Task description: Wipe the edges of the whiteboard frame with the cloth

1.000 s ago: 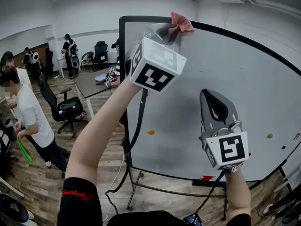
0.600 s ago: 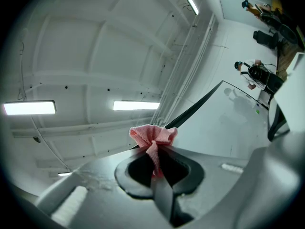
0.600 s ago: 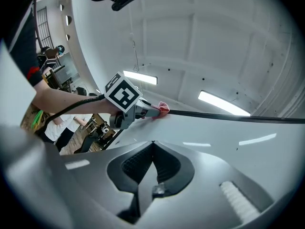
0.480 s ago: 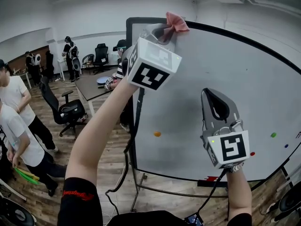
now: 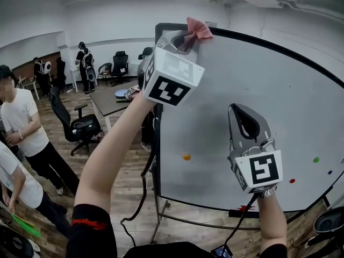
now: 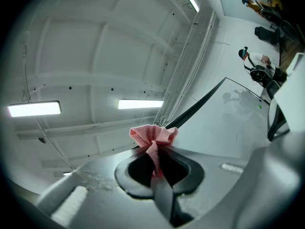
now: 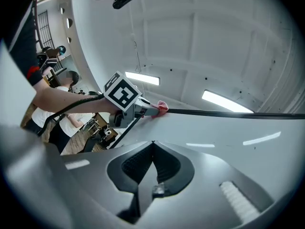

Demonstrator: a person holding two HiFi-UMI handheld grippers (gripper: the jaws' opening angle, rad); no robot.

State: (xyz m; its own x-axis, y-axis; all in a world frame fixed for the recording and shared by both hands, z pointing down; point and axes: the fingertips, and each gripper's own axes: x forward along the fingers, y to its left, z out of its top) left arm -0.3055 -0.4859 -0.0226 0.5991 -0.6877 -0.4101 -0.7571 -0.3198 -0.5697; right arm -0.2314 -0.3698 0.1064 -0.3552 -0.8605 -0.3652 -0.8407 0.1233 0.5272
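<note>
Cloth (image 5: pixel 198 28), soft and light, likely crumples easily. The left gripper (image 5: pixel 187 36) pinches its middle at the whiteboard frame (image 6: pixel 195 106). Right gripper (image 5: pixel 244 109) closed, empty

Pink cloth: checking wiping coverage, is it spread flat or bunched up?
Bunched: the pink cloth puffs in a crumpled wad from the left gripper's shut jaws.

Grey left tongs (image 5: pixel 187 38) and right tongs (image 5: pixel 243 108) each carry a white cube (image 5: pixel 173 75) with black square markers and a black cable (image 5: pixel 156 144); the black left sleeve (image 5: pixel 88 227) bears red print.
</note>
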